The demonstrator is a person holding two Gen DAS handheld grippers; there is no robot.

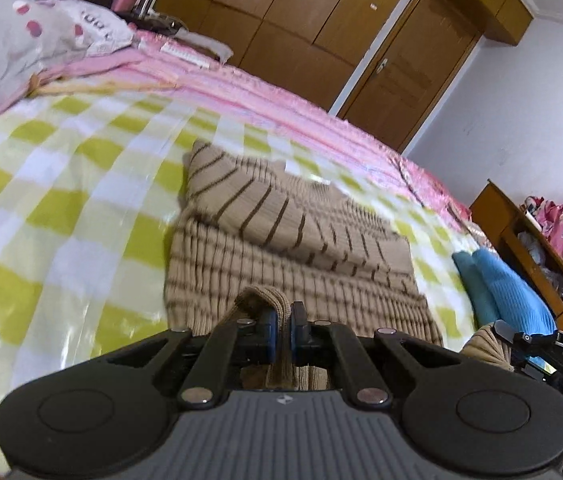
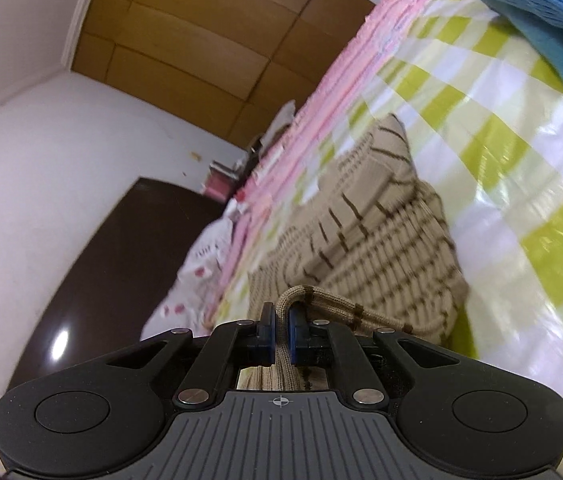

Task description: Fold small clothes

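Gripping the hem of a beige knitted sweater with thin brown stripes (image 1: 281,248), both tools are pinched tight on its near edge.

Left tool (image 1: 281,332) has its blue pads closed on a bunched fold of the knit; right tool (image 2: 280,330) is clamped the same way on another fold of that edge. The sweater lies on the bed's glossy green-and-white checked cover (image 1: 61,208), one sleeve folded across its body, short of the pink quilt (image 1: 281,112) along the far edge. A blue ribbed knit garment (image 1: 509,288) sits beside it, toward the bed's right edge.
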